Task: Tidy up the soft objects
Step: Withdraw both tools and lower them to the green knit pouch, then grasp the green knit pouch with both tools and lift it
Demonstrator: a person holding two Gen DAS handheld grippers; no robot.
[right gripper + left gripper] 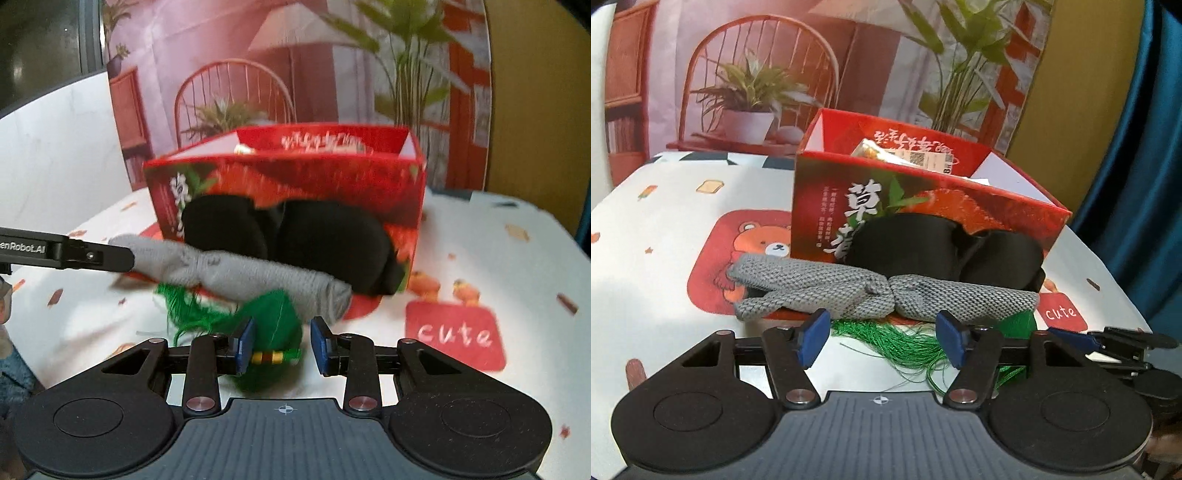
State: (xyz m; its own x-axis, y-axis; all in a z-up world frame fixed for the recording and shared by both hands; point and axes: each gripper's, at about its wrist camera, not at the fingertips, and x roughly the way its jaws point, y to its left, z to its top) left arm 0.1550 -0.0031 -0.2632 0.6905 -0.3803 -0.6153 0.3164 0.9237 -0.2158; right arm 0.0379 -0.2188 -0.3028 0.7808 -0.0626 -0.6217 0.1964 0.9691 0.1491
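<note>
Grey knitted sock (pixel 882 291) lies crosswise before me, its long axis running left to right along the front wall of the red box (pixel 997 206), black cloth (pixel 945 247) behind it, green tassel (pixel 897 339) underneath. My left gripper (pixel 882 338) gapes wide, empty; my right gripper (pixel 282 345) stands narrower, straddling the tassel without pinching.

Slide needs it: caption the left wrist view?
Open left gripper nears gray knit piece, black eye mask and red box.

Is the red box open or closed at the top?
Open. The red box has no lid across it, and its white inner walls and a packet inside show from above.
</note>
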